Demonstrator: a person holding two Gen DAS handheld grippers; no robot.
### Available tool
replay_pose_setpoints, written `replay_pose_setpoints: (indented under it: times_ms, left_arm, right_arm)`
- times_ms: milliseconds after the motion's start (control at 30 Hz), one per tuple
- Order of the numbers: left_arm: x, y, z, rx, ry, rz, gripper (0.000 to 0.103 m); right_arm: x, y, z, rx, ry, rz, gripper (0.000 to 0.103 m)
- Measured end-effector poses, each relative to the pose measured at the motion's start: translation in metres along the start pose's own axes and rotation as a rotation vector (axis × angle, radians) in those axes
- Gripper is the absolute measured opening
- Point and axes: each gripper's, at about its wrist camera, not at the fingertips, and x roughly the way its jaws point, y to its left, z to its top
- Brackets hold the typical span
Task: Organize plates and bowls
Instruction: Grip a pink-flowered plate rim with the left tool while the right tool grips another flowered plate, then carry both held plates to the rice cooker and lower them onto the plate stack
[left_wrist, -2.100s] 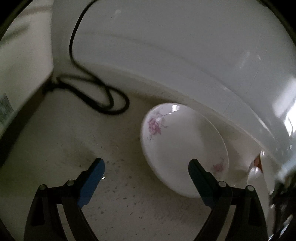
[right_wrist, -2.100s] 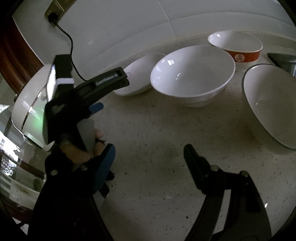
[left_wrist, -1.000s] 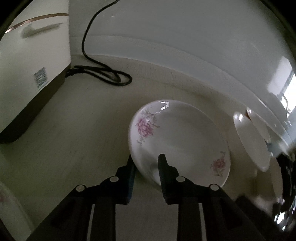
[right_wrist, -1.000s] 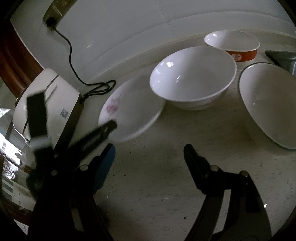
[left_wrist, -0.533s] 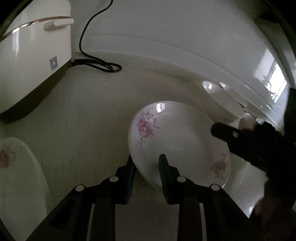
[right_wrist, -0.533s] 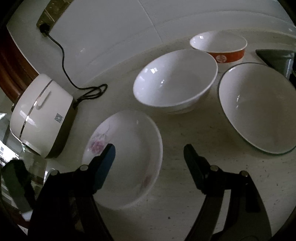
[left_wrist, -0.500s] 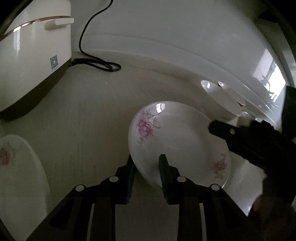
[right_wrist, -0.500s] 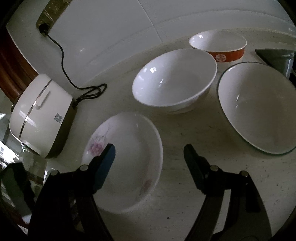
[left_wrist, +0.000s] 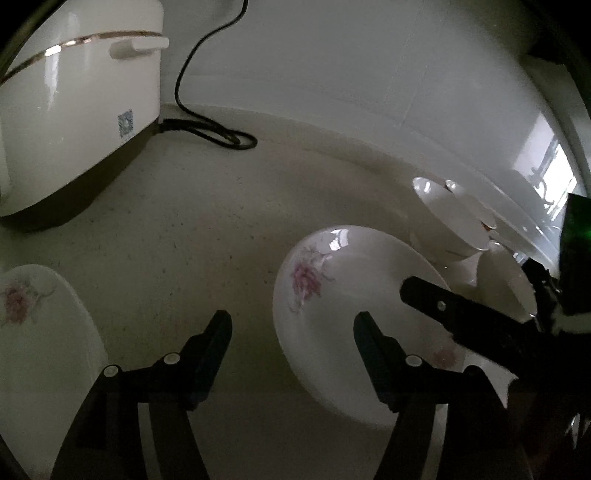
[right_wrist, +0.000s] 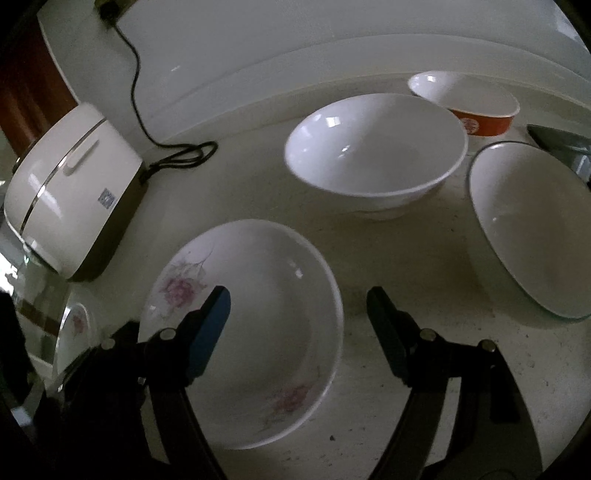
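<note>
From the left wrist camera, the left gripper (left_wrist: 291, 325) has its jaws opening, and nothing is pinched between them. The round white plate with pink flowers (left_wrist: 332, 306) lies flat on the pale speckled tabletop (left_wrist: 192, 221). Its near left rim sits in the gap between the jaws, close to the right jaw, and most of the plate spreads out past that jaw to the right. I cannot tell if the jaw touches it. This camera alone shows much of a second white flowered plate (left_wrist: 33, 339) at the far left edge. It also shows the white rice cooker with a dark base (left_wrist: 77, 110) up at the left, and its black cord (left_wrist: 207, 125) curling by the wall. The right gripper's black arm reaches over the plate from the right.

From the right wrist camera, the right gripper (right_wrist: 297, 306) has its jaws wide apart and holds nothing. The flowered plate (right_wrist: 258, 314) lies under the left jaw, and its right rim sits in the gap between the jaws. This camera alone shows the other dishes clearly. There is a big deep white bowl (right_wrist: 373, 147) behind the plate, well apart from it. A small white bowl with an orange outside (right_wrist: 476, 107) stands farther back. A wide white dish with a dark rim (right_wrist: 532, 225) lies at the right.
</note>
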Motion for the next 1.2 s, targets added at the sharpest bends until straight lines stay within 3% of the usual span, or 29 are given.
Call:
replay_pose_setpoints:
  times_ms: [100,233,400,567,733,867,900,933,967,1000,1200]
  left_arm:
    - [0.006,0.001,0.006,-0.005,0.004,0.021,0.070]
    - [0.012,0.004,0.012,-0.014,0.005,0.035,0.071]
    - [0.014,0.006,0.013,-0.025,-0.002,0.034,0.071]
    - [0.015,0.003,0.013,-0.001,0.002,0.049,0.070]
    - [0.014,0.006,0.013,-0.003,0.000,0.041,0.070]
    - [0.015,0.005,0.013,0.004,0.001,0.049,0.070]
    - [0.015,0.004,0.013,0.010,0.003,0.055,0.068]
    - [0.016,0.002,0.013,0.021,0.005,0.065,0.059]
    - [0.016,-0.001,0.013,0.038,0.007,0.078,0.041]
    - [0.016,-0.006,0.012,0.065,0.002,0.077,0.034]
    - [0.014,0.004,0.012,0.023,-0.001,0.042,0.027]
  right_arm:
    - [0.000,-0.002,0.001,-0.002,0.003,0.009,0.077]
    - [0.002,-0.006,0.002,0.008,0.003,0.012,0.066]
    - [0.000,-0.006,0.000,-0.009,-0.001,0.001,0.063]
    - [0.002,-0.004,0.001,-0.013,0.007,-0.019,0.049]
    - [-0.002,-0.002,-0.004,-0.041,0.032,-0.001,0.047]
    - [-0.002,0.001,-0.007,-0.059,0.033,-0.004,0.039]
    - [-0.002,0.001,-0.008,-0.063,0.030,-0.018,0.035]
    - [-0.002,0.001,-0.008,-0.066,0.027,-0.030,0.025]
    - [-0.002,-0.004,-0.009,-0.059,0.028,-0.019,0.021]
    - [-0.002,-0.006,-0.009,-0.048,0.030,0.002,0.018]
    - [-0.001,-0.010,-0.009,-0.026,0.029,0.022,0.017]
